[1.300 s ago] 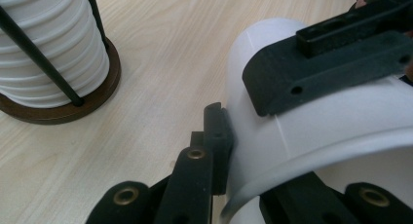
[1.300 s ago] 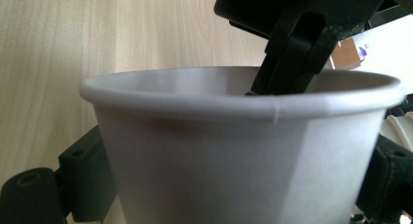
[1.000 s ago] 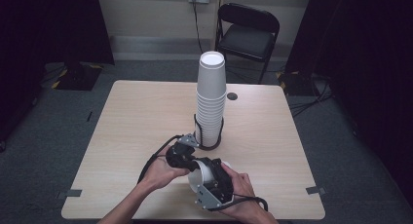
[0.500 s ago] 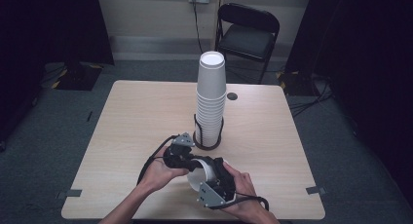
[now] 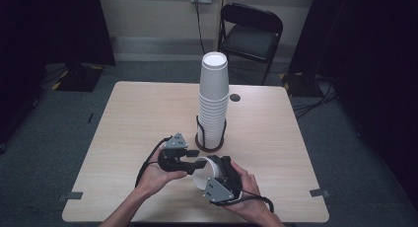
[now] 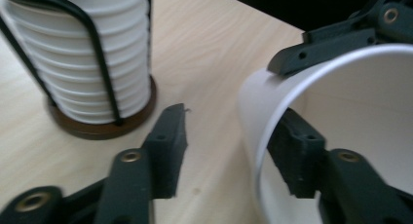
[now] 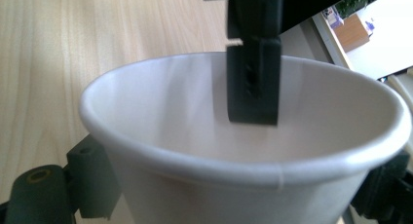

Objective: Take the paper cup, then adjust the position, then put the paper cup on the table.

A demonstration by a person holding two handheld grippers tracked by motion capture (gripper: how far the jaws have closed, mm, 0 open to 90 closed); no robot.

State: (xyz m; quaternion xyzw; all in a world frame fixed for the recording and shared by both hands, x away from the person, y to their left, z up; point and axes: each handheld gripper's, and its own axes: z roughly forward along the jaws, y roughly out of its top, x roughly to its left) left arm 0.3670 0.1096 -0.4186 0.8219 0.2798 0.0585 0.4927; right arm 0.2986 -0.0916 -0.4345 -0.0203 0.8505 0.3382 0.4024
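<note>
- Cup [image 5: 203,171]: a single white paper cup lies on its side just above the near middle of the table [image 5: 148,113], mouth turned toward the person's left, caught between the two hands. It sits just in front of the tall cup stack [image 5: 213,103].
- Cup stack: white cups nested in a black wire holder on a round brown base [image 6: 104,126], standing upright at the table's centre; the top cup [image 5: 215,76] rides noticeably higher than the rest.
- Right claw [image 5: 217,180]: it grips the cup's body from outside, one jaw on each side of the wall, narrow enough to hold without creasing the paper.
- Left claw [image 6: 229,151]: its jaws have just been opening and now stand about half apart. One finger [image 6: 297,156] reaches inside the cup by the rim, the other [image 6: 168,146] stands clear outside, so the cup wall lies between them without being pinched.
- Doing this well, as I judge it: the hand-over looks under way, so the right claw should keep a steady, light squeeze while the left draws its inner finger straight out along the cup's axis, not sideways, to avoid bending the rim or twisting the cup loose.
</note>
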